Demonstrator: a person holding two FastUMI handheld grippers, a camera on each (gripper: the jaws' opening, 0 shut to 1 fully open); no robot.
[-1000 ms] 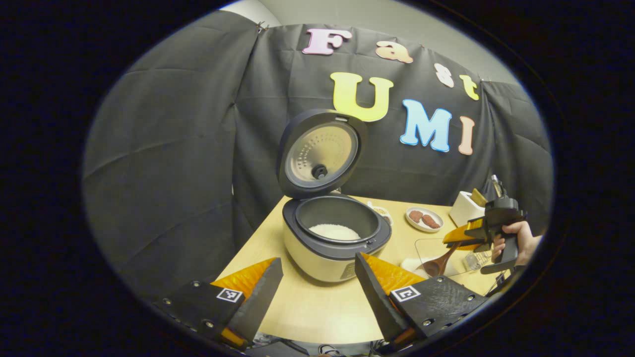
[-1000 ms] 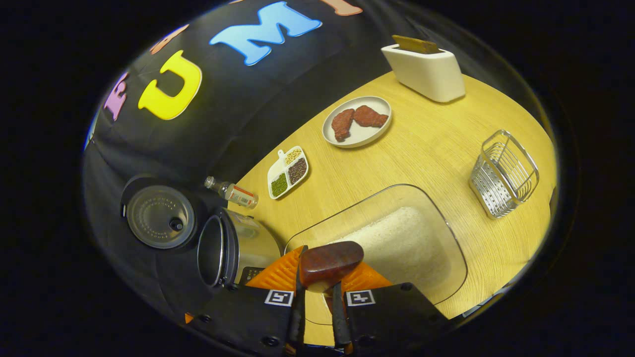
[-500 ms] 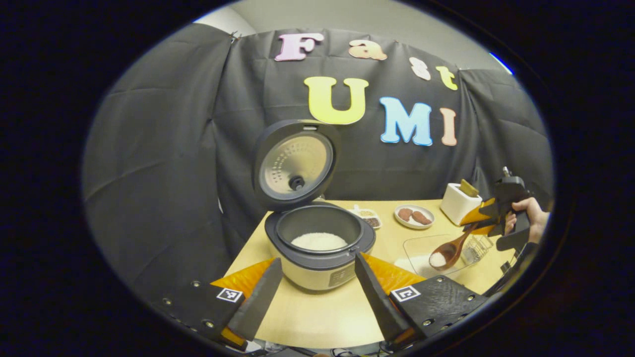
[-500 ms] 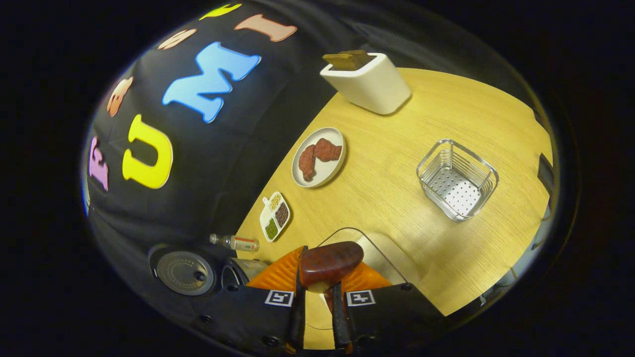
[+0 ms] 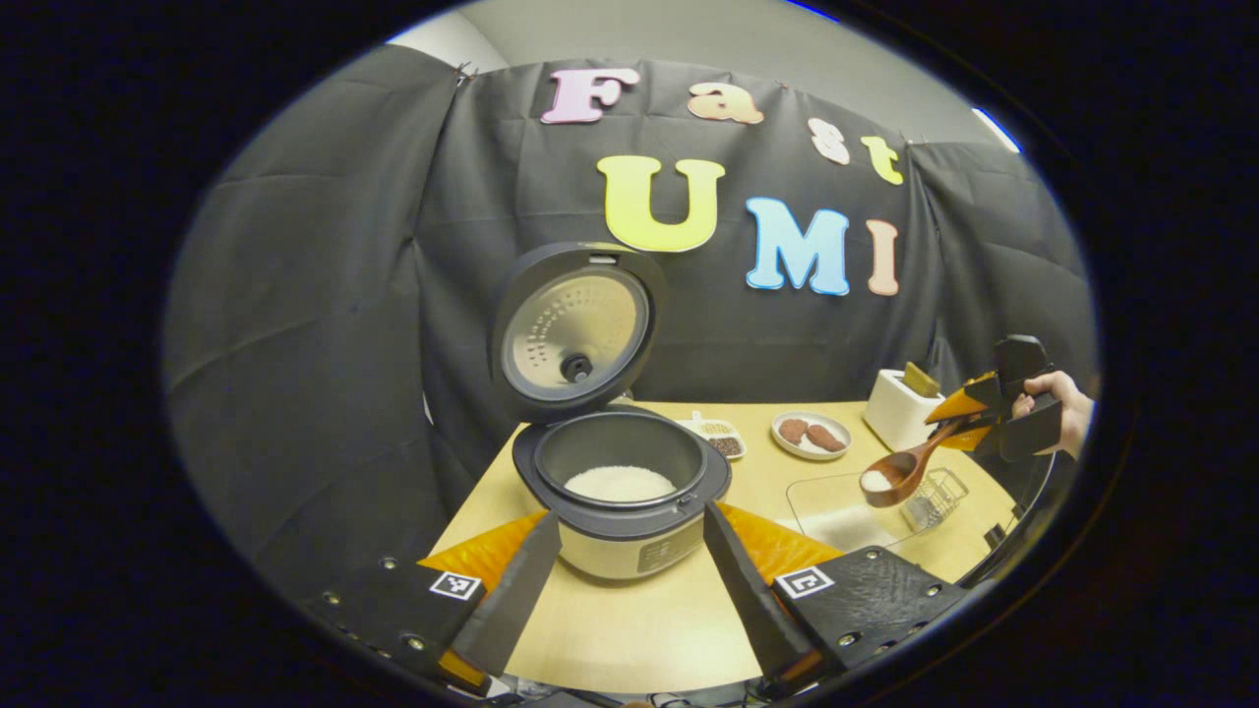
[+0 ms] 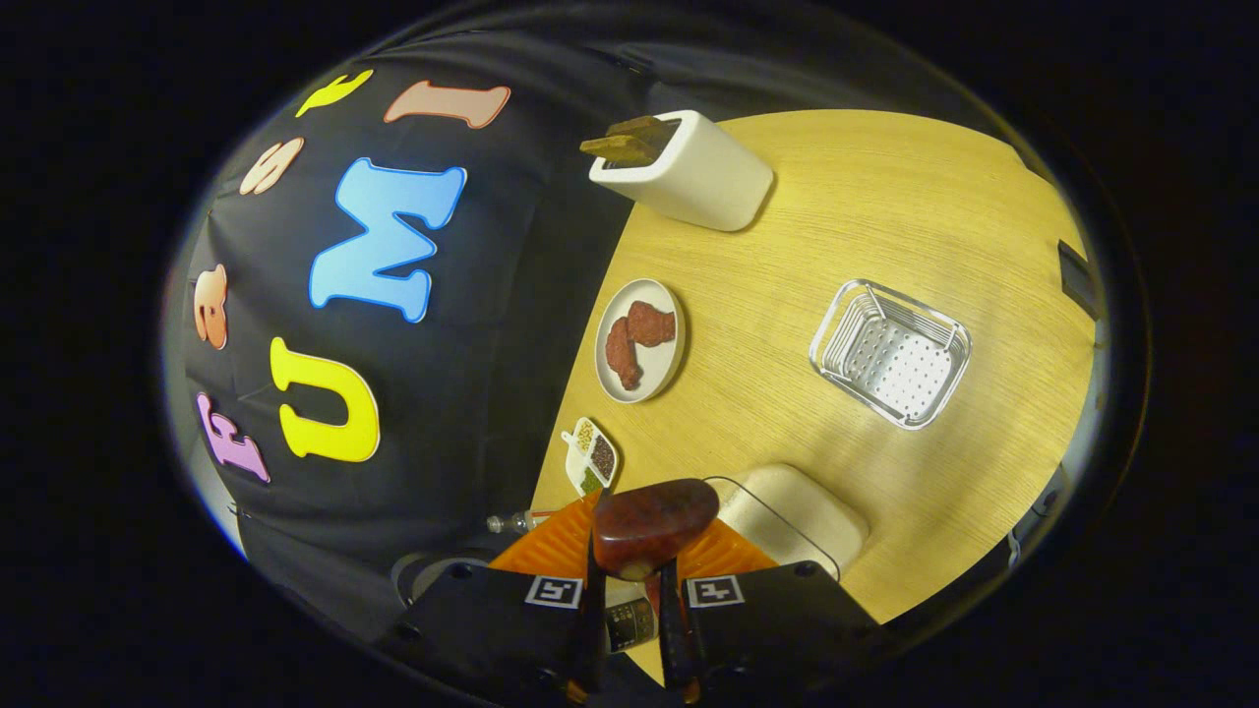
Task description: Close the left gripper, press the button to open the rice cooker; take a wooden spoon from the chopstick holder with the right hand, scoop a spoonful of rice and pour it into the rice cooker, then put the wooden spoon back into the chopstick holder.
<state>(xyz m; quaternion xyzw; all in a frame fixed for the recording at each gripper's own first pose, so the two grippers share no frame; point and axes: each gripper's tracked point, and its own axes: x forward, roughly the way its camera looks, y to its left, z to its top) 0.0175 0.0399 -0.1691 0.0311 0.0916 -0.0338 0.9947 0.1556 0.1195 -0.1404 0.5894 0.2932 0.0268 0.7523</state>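
The rice cooker (image 5: 620, 511) stands open, its lid (image 5: 575, 329) upright and white rice in the pot. My left gripper (image 5: 629, 580) hangs open just in front of it with nothing between its fingers. At the far right a hand (image 5: 1067, 413) holds my right gripper (image 5: 969, 413), shut on the wooden spoon (image 5: 900, 472). The spoon carries rice in its bowl and hangs above the glass rice dish (image 5: 846, 511). In the right gripper view the spoon (image 6: 654, 521) sits clamped in my right gripper (image 6: 629, 580). The wire chopstick holder (image 6: 890, 352) stands empty.
On the wooden table (image 6: 885, 197) are a white box with brown slabs (image 6: 689, 177), a plate of meat pieces (image 6: 639, 339), a small divided dish of grains (image 6: 590, 457) and a little bottle (image 6: 516, 521). The glass rice dish (image 6: 787, 506) lies under the spoon.
The right gripper has lifted the spoon with rice out of the glass dish and turned. The left gripper has drawn back a little from the cooker and stays open.
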